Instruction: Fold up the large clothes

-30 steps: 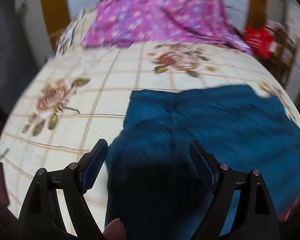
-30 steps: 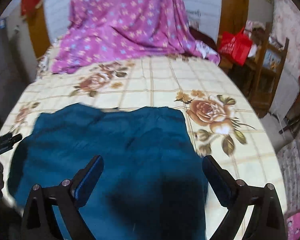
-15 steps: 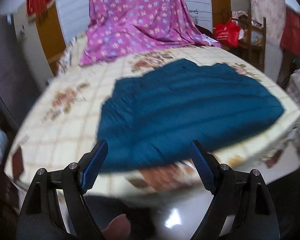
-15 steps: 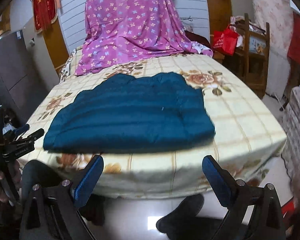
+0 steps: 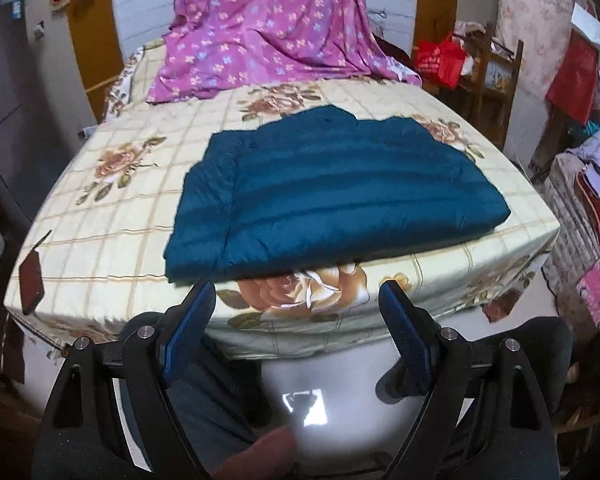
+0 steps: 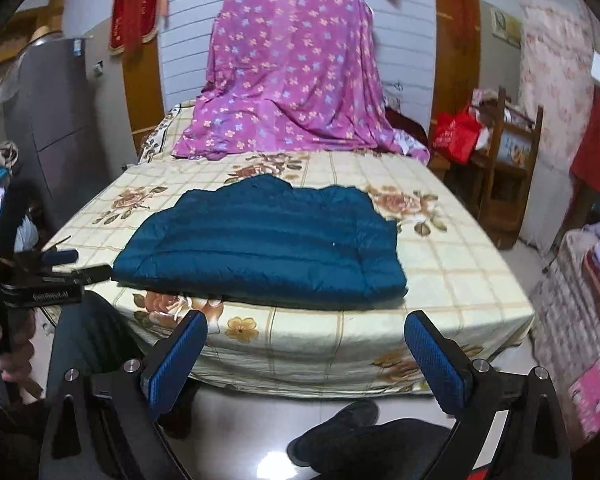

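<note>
Over on the left, the left gripper (image 5: 296, 320) hangs off the foot of the bed (image 5: 112, 216), jaws spread wide, nothing between them. Beside it, the right gripper (image 6: 306, 354) matches: blue pads apart and empty, clear of the mattress edge.

Centre stage, the teal quilted jacket (image 6: 268, 240) lies flat on the floral sheet, folded into a broad slab with its near edge right at the foot of the bed. It looks puffy and soft, probably light, with a slick shell that may slide on itself and spring back open. My call: pinch through the whole stack at a near corner or along the thick folded edge, not the top layer alone, or the layers will peel apart.

Further back, a purple flowered sheet (image 6: 292, 76) drapes something at the head of the bed. To the right, a red bag (image 6: 456, 136) sits on a wooden rack (image 6: 512, 160); its contents can't be made out.
</note>
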Demonstrator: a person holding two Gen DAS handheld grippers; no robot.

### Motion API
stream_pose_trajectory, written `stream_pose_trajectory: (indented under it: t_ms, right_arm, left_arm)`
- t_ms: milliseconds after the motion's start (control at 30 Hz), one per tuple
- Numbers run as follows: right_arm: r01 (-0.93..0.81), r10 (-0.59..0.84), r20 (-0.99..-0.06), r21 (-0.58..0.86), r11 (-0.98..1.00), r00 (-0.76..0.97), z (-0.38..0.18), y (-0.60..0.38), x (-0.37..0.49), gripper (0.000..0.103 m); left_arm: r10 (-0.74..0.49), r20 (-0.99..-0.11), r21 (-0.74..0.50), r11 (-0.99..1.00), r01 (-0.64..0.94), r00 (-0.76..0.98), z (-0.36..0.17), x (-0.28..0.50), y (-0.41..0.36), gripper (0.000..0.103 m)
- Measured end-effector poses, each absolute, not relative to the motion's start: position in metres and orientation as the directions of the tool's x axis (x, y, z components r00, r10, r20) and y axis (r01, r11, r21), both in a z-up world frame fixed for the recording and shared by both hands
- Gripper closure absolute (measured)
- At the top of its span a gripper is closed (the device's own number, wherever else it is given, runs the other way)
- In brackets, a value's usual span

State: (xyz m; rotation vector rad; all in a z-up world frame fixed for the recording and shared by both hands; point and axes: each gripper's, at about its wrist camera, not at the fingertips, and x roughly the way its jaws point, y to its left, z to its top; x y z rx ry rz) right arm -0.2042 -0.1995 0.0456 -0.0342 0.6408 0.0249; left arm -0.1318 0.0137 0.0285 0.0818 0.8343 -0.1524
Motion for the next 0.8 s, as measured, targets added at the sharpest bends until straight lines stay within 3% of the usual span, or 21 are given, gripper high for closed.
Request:
stream_pose_trajectory:
  t_ms: [800]
  right_arm:
    - [-0.039, 0.007, -0.604, -0.04, 0.998, 0.797, 0.039, -0.198, -0.197, 0.005]
  left_arm:
    - [-0.107, -0.735, -0.019, 0.99, 0.138, 0.67, 0.025, -0.134, 0.026, 0.019]
